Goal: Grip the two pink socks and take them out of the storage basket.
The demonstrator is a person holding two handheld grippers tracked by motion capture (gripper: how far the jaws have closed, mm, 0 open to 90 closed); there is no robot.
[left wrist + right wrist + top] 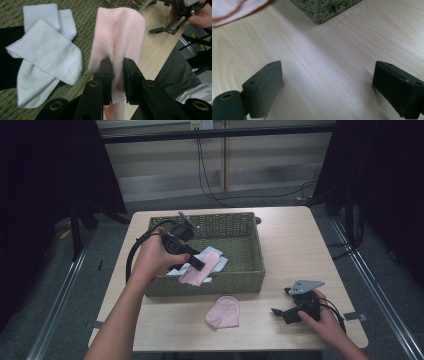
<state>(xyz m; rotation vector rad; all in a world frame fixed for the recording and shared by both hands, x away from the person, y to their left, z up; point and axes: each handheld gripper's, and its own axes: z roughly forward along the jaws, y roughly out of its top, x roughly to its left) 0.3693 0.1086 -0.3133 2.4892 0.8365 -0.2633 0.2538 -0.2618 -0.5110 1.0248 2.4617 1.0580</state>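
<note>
Nearest the person on the wooden surface, the right tool rested with jaws spread wide beside a loose pink sock, while farther off the left tool pinched another pink sock over the woven basket holding white socks.

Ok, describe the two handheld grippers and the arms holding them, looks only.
The left gripper has two black jaws with flat rectangular pads on black links with brass-coloured pivot holes; a thick black cable loops from it. The right gripper has the same black block-shaped pads and carries a grey three-cornered plate on top. Both forearms are bare, no sleeves or gloves visible.
</note>
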